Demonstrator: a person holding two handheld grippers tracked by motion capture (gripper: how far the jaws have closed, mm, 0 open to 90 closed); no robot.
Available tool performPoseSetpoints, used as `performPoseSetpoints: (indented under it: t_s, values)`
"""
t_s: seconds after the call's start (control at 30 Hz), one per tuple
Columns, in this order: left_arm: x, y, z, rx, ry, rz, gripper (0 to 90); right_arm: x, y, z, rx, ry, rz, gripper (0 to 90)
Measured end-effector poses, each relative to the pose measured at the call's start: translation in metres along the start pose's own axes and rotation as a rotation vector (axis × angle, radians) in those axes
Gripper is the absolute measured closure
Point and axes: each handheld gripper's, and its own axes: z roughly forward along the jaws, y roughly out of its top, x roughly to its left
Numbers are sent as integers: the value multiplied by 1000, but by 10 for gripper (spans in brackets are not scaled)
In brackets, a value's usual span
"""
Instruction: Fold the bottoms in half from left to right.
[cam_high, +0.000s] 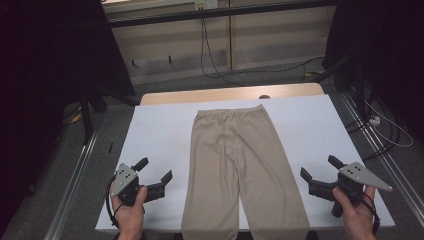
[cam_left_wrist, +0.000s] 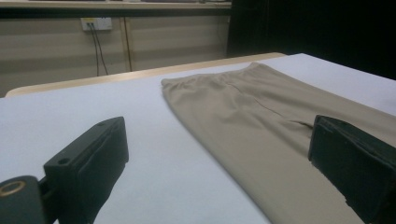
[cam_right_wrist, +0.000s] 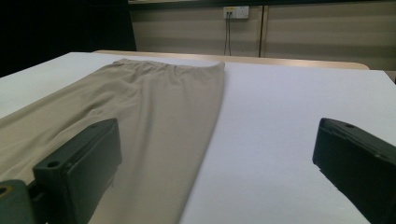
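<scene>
You see a white table (cam_high: 160, 125), its wooden far edge (cam_high: 200, 94), black cables (cam_high: 210, 60) and a wall socket (cam_left_wrist: 96, 23) beyond.

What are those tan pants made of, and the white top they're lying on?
The beige pull-on trousers look like a soft, matte knit fabric, perhaps cotton jersey: they lie limp and flat, with a gathered waistband and no shine. The white table covering looks like a smooth, matte sheet, possibly paper or thin board; a light wooden tabletop edge shows behind it. Neither can be told for sure.
</scene>
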Motion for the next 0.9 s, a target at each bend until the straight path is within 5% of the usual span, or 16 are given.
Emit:
performPoseSetpoints:
  t_s: [0.37, 0.9]
  values:
    - [-1, -2, 3, 20, 19, -6, 52, 0, 0, 2, 3, 17, 7, 8]
    - [-8, 0, 14, 49, -12, 15, 52, 14, 0, 11, 26, 50, -10, 11]
